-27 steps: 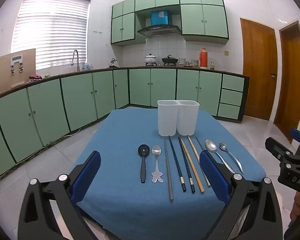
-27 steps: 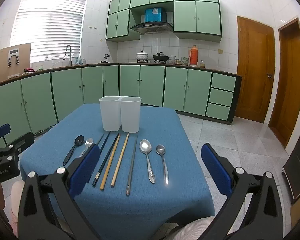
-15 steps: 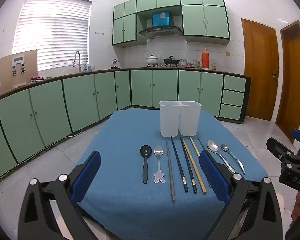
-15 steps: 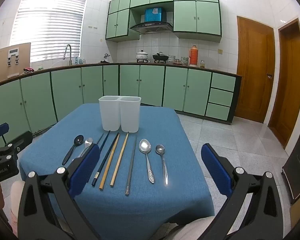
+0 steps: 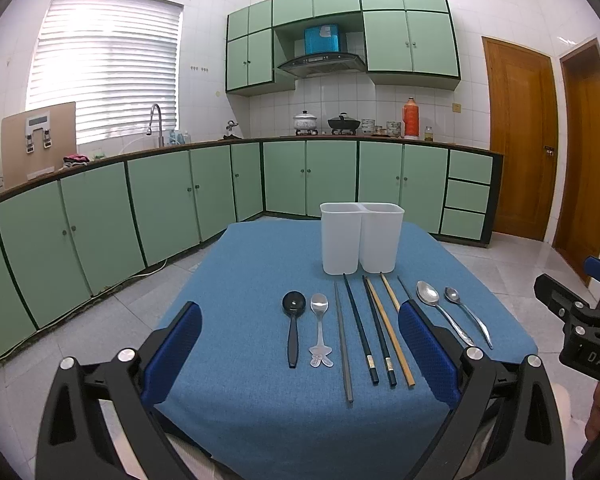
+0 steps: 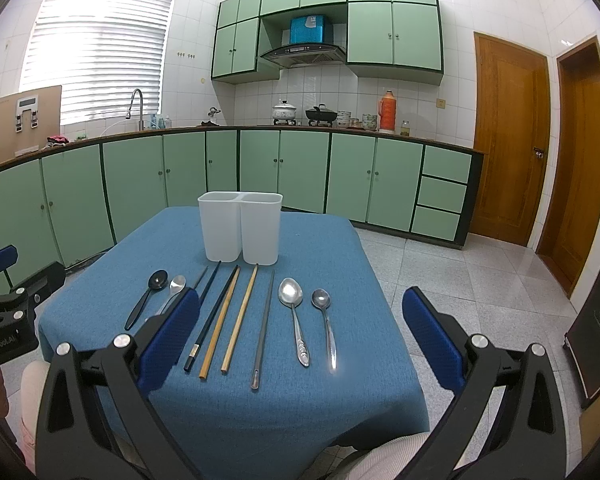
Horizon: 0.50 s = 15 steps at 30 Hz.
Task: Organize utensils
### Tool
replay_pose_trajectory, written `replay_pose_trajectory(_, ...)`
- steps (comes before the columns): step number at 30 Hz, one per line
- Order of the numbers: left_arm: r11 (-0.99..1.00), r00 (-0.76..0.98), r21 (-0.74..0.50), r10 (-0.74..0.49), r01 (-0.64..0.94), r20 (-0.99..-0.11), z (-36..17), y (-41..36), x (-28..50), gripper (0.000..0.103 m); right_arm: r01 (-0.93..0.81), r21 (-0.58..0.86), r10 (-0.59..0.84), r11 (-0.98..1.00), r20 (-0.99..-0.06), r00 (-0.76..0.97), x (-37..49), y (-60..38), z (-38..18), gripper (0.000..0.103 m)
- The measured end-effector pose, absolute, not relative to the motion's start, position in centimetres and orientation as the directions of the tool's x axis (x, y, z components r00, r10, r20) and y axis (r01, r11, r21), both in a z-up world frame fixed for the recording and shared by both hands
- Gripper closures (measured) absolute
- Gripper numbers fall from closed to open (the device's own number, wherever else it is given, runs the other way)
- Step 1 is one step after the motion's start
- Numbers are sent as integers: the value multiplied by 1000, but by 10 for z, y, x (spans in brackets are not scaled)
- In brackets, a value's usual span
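A white two-compartment holder [image 5: 361, 237] [image 6: 240, 231] stands upright on the blue table [image 5: 244, 264] [image 6: 332, 248]. In front of it lie a black spoon [image 5: 293, 325] [image 6: 146, 297], a small steel spoon with a figure handle [image 5: 320, 328], several chopsticks [image 5: 376, 332] [image 6: 232, 316], a large steel spoon [image 6: 294, 312] [image 5: 436, 306] and a smaller steel spoon [image 6: 326, 322] [image 5: 466, 312]. My left gripper [image 5: 300, 356] is open and empty above the near table edge. My right gripper [image 6: 300, 340] is open and empty over the near edge too.
Green cabinets and a counter with sink, pots and a red flask [image 5: 410, 118] run along the back and left walls. Two wooden doors [image 5: 520, 140] stand at the right. Tiled floor surrounds the table.
Both grippers stay open and empty. The left wrist view has shifted slightly, so the utensils sit a little further right in it; the utensils themselves have not moved.
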State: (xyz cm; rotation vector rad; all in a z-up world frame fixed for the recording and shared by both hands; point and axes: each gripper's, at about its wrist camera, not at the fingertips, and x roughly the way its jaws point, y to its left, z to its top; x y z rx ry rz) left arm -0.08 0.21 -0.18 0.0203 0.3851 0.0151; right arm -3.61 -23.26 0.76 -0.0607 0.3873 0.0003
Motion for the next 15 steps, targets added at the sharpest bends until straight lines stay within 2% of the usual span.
replay_pose_trajectory(15,1000,927,25,18,-9,-375,-1,0,-2,7,-12,-58,-11,998,-378,926,-36,-233,8,5)
